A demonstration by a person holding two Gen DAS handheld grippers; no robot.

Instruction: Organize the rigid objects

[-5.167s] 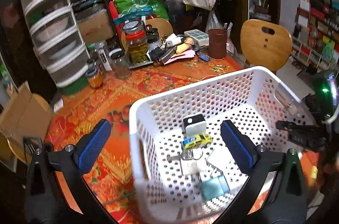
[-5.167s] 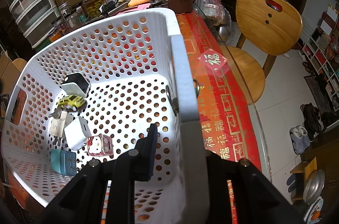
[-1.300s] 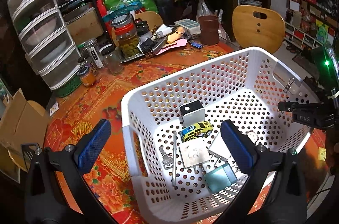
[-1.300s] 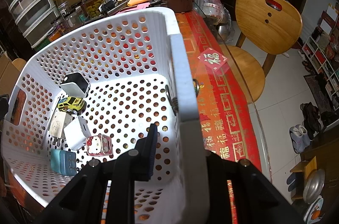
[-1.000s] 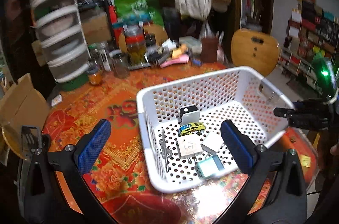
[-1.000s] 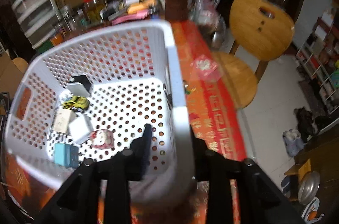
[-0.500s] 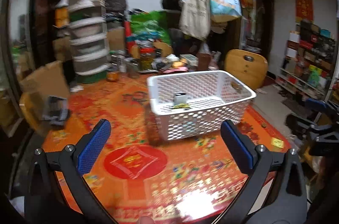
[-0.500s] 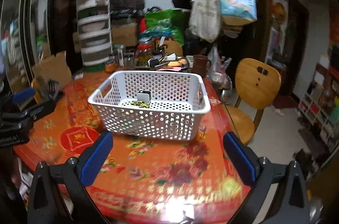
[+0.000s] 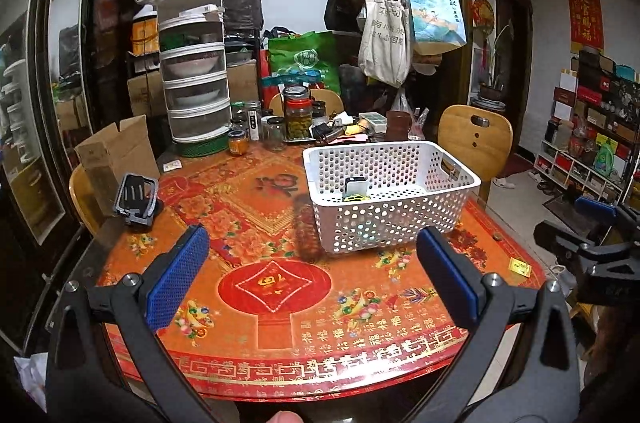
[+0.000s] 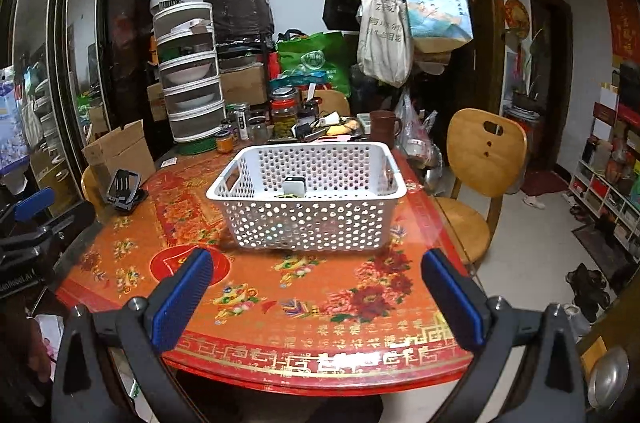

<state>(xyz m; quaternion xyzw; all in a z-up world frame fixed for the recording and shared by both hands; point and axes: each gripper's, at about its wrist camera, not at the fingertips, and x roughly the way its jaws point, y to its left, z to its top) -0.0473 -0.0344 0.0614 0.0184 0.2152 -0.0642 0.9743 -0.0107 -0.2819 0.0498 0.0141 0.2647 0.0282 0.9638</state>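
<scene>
A white perforated basket (image 9: 424, 227) stands on the red patterned table (image 9: 276, 287); it also shows in the right wrist view (image 10: 312, 223). Inside it I see a white charger block (image 9: 356, 187) and a yellow toy car (image 9: 355, 198); the other items are hidden by the basket wall. My left gripper (image 9: 312, 283) is open and empty, held back above the table's near edge. My right gripper (image 10: 318, 299) is open and empty, also back from the basket. Each gripper shows at the edge of the other's view.
A black phone stand (image 9: 134, 198) lies at the table's left. Jars (image 9: 298, 117), a brown mug (image 10: 382, 123) and a stacked food cover (image 9: 194, 71) crowd the far side. A wooden chair (image 10: 484, 159) stands right; a cardboard box (image 9: 116, 151) stands left.
My right gripper let go of the basket's rim and opened. Both grippers pulled far back and up from the basket, which now stands alone on the table.
</scene>
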